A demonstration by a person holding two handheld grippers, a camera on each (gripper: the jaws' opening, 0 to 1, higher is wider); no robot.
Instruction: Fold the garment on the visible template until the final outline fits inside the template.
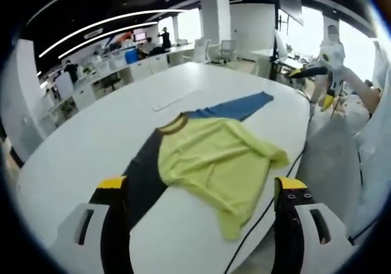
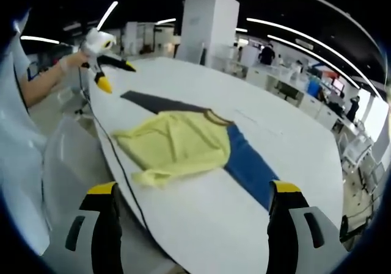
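Observation:
A garment [image 1: 208,158] with a yellow body lies crumpled on the white oval table [image 1: 91,140], near its edge. Its dark sleeve [image 1: 143,176] stretches toward my left gripper [image 1: 201,185], and its blue sleeve [image 1: 235,108] points away. My left gripper hovers open above the table with nothing in its jaws. In the right gripper view the garment [image 2: 180,143] lies ahead, its blue sleeve [image 2: 247,164] reaching toward my open, empty right gripper [image 2: 192,188]. Each gripper appears in the other's view, held up off the table: right gripper [image 1: 319,85], left gripper [image 2: 113,72].
A faint pale strip [image 1: 177,100] lies on the table beyond the collar. A black cable [image 2: 122,170] runs along the table's edge. The person's white sleeve [image 2: 24,164] is beside the table. Desks, chairs and people stand far behind, with a white pillar [image 2: 208,24].

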